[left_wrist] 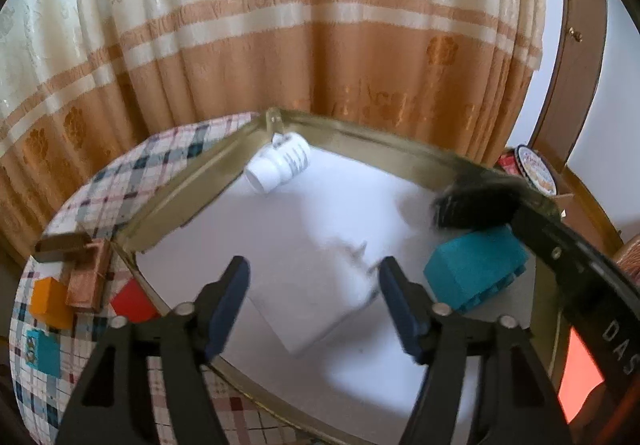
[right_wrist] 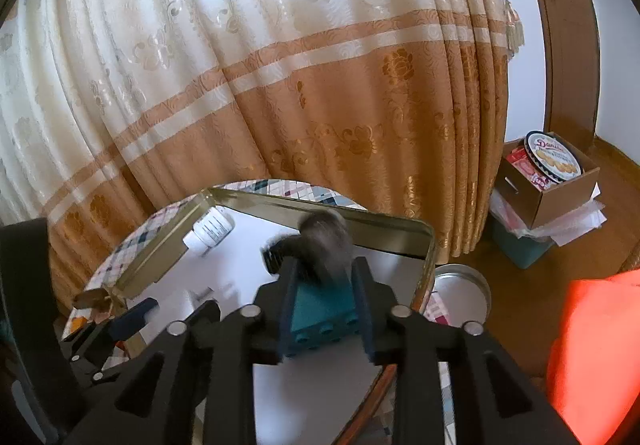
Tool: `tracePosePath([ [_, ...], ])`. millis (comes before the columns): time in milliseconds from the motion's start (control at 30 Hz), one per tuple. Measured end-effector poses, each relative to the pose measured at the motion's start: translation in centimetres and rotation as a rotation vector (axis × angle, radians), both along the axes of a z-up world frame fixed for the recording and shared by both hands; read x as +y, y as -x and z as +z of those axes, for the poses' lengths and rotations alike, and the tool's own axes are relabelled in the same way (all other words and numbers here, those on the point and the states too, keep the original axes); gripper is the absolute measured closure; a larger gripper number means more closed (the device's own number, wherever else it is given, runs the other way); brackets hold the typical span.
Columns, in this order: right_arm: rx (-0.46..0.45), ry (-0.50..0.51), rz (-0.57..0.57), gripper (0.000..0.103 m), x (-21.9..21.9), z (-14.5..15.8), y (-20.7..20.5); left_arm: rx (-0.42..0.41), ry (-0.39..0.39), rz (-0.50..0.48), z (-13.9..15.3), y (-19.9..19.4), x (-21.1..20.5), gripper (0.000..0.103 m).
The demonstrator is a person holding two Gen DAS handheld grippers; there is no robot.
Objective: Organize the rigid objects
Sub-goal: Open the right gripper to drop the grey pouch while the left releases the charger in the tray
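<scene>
A gold-rimmed tin tray [left_wrist: 192, 189] with a white floor lies on the table. Inside it are a white bottle [left_wrist: 280, 165] on its side in the far corner, a white plug adapter [left_wrist: 320, 305] and a teal block [left_wrist: 476, 269]. My left gripper [left_wrist: 314, 269] hangs open over the adapter, its pads clear of it. In the right wrist view my right gripper [right_wrist: 324, 269] stands slightly open above the teal block [right_wrist: 320, 305]. A black bristly thing [right_wrist: 324, 241], smeared by motion, sits at its fingertips and looks loose. The same thing [left_wrist: 468, 205] shows above the teal block.
On the plaid tablecloth [left_wrist: 160, 157] left of the tray lie an orange block [left_wrist: 48, 297], a red block [left_wrist: 132, 301], a brown wooden piece [left_wrist: 86, 281] and a teal square [left_wrist: 42, 353]. A curtain hangs close behind. A cardboard box [right_wrist: 560, 197] and a round lid [right_wrist: 460, 285] are at the right.
</scene>
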State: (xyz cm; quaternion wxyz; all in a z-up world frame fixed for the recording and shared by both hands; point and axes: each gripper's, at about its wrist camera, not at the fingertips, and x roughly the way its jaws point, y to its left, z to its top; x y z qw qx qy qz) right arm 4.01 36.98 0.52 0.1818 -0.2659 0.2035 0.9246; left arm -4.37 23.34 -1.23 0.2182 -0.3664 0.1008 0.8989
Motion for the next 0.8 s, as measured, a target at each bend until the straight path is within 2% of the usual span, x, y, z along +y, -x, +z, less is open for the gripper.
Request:
tracePosePath([
  [33, 0.012, -0.004, -0.012, 0.048, -0.1, 0.1, -0.3, 0.018, -0.005, 0.002, 0.4, -0.1, -0.2, 0.007],
  [67, 0.028, -0.011, -0.026, 0.041, -0.3, 0.2, -0.5, 0.051, -0.014, 0.007, 1.0, -0.5, -0.5, 0.001],
  [100, 0.051, -0.019, -0.04, 0.032, -0.5, 0.3, -1.0, 0.085, -0.025, 0.013, 1.5, -0.7, -0.9, 0.001],
  [233, 0.146, -0.026, -0.073, 0.029, -1.5, 1.0, -2.4, 0.181, -0.028, 0.007, 2.9, -1.6, -1.6, 0.001],
  [300, 0.155, -0.016, -0.064, 0.027, -1.8, 1.2, -2.4, 0.207, -0.009, 0.02, 3.0, -1.7, -2.0, 0.001],
  [467, 0.194, -0.023, -0.047, 0.026, -3.5, 1.9, -2.2, 0.178, -0.033, 0.066, 2.8, -0.7, -4.3, 0.001],
  [700, 0.212, -0.066, -0.017, 0.026, -7.3, 2.5, -0.4, 0.211, -0.013, 0.172, 2.4, 0.5, -8.7, 0.001],
  [800, 0.258, -0.104, -0.033, 0.026, -9.3, 2.9, 0.2, 0.209, -0.004, 0.213, 2.2, 1.3, -10.4, 0.001],
])
